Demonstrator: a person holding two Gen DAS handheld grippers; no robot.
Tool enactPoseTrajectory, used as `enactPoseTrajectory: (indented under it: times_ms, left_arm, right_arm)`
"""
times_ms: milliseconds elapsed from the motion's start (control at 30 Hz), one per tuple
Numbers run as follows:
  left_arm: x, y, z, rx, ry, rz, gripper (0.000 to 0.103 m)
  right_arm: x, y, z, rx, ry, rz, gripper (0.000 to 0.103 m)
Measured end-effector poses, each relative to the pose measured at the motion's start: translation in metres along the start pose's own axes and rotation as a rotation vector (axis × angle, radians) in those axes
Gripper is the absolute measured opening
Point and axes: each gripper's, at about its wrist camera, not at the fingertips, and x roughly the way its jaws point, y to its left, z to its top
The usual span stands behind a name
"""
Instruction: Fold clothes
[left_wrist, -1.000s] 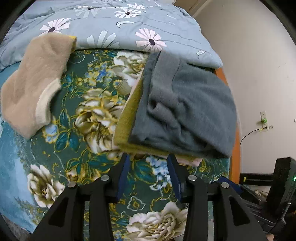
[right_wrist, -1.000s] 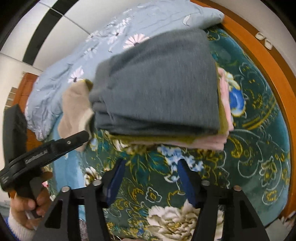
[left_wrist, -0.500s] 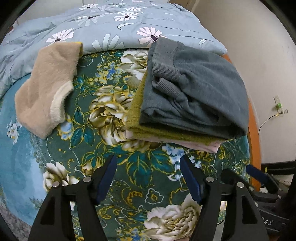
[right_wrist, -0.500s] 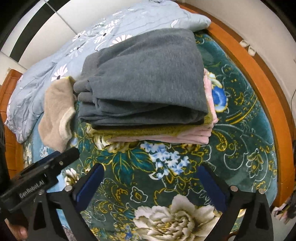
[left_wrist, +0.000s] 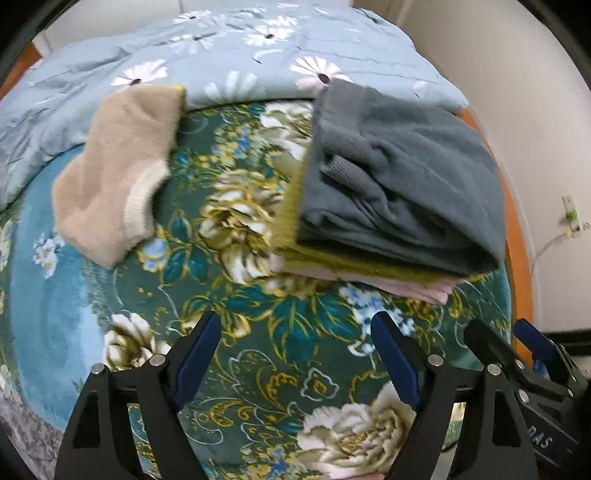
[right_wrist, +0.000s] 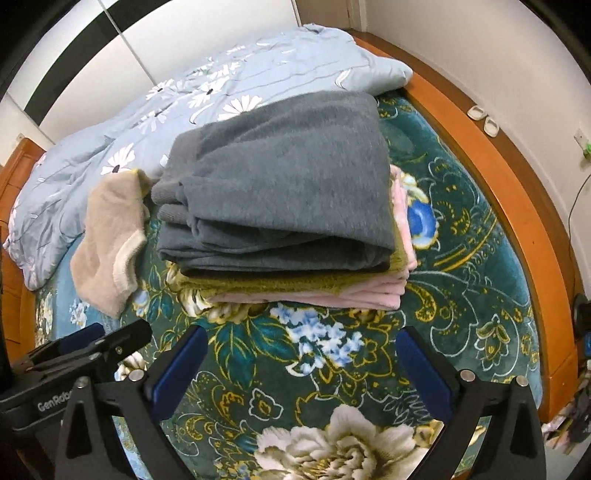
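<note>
Stack of folded clothes on the green floral blanket (right_wrist: 461, 266), both grippers free.

Grey knitted sweater (right_wrist: 288, 184) lies on top of olive garment (right_wrist: 280, 282) & pink garment (right_wrist: 332, 297); beige fluffy garment (left_wrist: 118, 177) waits beside, prob. next. Left gripper (left_wrist: 295, 354) & right gripper (right_wrist: 301, 363) hover w/ jaws wide apart, holding nothing.

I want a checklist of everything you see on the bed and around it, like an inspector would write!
Surface: floral blanket covers the bed; wooden bed frame at its edge.
Job's things: folded stack, grey sweater on top, olive garment under it, pink garment lowest. Beige sweater lies apart, loosely folded.
Clutter: daisy quilt bunched at the far end.
Grippers: left gripper and right gripper open, holding nothing.
Cables: a cord from a wall socket.
Surroundings: white wall.
</note>
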Motion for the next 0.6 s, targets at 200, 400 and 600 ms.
enactPoseTrajectory:
  times_ms: [200,400,600]
  left_arm:
    - [-0.004,0.002,0.003,-0.033,-0.056,0.094,0.084]
    - [-0.004,-0.011,0.001,0.047,-0.09,0.121,0.084]
    - [0.0,-0.021,0.003,0.076,-0.08,0.116,0.084]
  right_arm:
    - [-0.005,0.005,0.003,-0.039,-0.034,0.002,0.103]
    - [-0.007,0.003,0.005,-0.036,-0.049,0.011,0.103]
    - [-0.005,-0.004,0.006,-0.021,-0.048,0.011,0.103]
